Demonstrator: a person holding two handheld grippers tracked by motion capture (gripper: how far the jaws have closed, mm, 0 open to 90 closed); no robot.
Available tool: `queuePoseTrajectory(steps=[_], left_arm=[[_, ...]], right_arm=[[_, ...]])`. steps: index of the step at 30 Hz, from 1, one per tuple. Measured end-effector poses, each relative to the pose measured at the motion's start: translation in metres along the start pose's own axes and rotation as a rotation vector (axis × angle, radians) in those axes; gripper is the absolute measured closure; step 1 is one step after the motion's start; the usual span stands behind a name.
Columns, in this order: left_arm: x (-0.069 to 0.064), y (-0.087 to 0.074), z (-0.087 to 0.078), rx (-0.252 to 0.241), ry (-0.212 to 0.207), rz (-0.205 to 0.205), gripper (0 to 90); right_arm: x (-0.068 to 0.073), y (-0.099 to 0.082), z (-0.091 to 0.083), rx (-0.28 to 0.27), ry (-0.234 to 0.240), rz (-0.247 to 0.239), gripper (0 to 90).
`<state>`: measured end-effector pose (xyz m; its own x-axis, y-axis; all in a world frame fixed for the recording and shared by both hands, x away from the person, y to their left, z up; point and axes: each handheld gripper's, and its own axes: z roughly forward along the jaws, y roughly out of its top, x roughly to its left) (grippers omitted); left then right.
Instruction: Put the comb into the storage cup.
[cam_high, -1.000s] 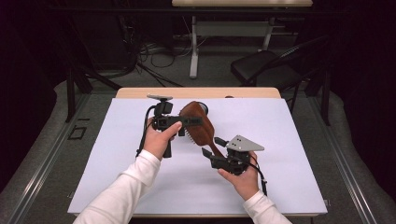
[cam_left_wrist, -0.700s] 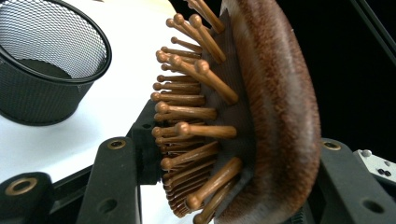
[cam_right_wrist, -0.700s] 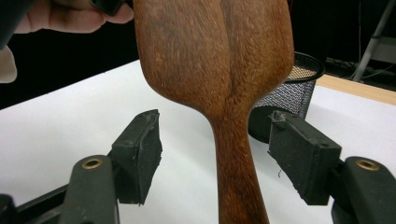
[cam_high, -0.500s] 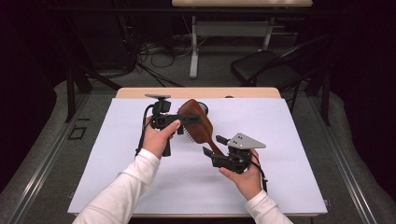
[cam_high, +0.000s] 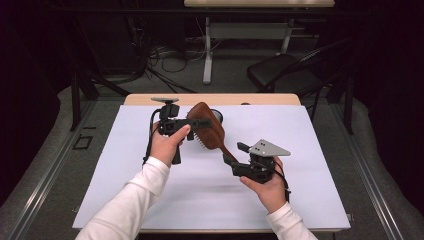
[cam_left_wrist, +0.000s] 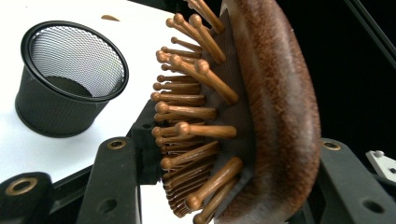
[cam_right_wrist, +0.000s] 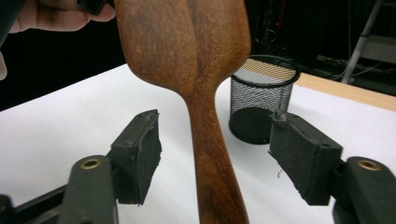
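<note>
- Handing off a wooden hairbrush (cam_high: 209, 131) between grippers, mid-air over the white table (cam_high: 310, 200).
- Left gripper (cam_high: 197, 123): clenched on the brush head, bristles one side, wood back the other, clear in the left gripper view (cam_left_wrist: 261, 107).
- Right gripper (cam_high: 231, 161): jaws just been opening, standing apart either side of the handle (cam_right_wrist: 212, 154), pads not touching it.
- So brush hanging off the left grip alone, tilted, handle down toward the right hand.
- Mesh cup (cam_high: 218, 116) sitting just behind the brush, looks empty.
- Next, probably: backing the right gripper off the handle without knocking it, then swinging the brush over the cup, handle first.
</note>
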<state>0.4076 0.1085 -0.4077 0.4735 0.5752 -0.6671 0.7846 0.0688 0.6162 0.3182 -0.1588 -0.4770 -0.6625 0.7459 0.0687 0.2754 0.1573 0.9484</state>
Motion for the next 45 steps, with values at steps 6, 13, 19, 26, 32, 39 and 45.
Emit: queuePoseTrajectory(steps=[6, 13, 19, 26, 32, 39, 45], left_arm=[[0.001, 0.003, 0.000, -0.003, 0.007, 0.002, 48.9], [0.002, 0.009, -0.003, -0.018, 0.015, -0.004, 48.9], [0.003, 0.014, -0.005, -0.024, 0.024, -0.008, 48.9], [0.005, 0.019, -0.008, -0.037, 0.029, -0.016, 48.9], [0.007, 0.023, -0.010, -0.049, 0.034, -0.019, 48.9], [0.009, 0.029, -0.011, -0.057, 0.032, -0.027, 48.9], [0.012, 0.032, -0.010, -0.048, 0.019, -0.025, 48.8]], right_arm=[[-0.002, 0.002, -0.006, -0.001, -0.027, -0.002, 24.8], [-0.003, 0.003, -0.007, 0.017, -0.059, -0.006, 14.3], [-0.005, 0.005, -0.007, 0.021, -0.063, -0.002, 8.8], [-0.004, 0.005, -0.007, 0.045, -0.068, 0.002, 2.2], [-0.005, 0.005, -0.008, 0.055, -0.071, 0.016, 0.0], [-0.004, 0.003, -0.007, 0.072, -0.073, -0.001, 0.0], [-0.003, 0.002, -0.006, 0.070, -0.083, -0.007, 0.0]])
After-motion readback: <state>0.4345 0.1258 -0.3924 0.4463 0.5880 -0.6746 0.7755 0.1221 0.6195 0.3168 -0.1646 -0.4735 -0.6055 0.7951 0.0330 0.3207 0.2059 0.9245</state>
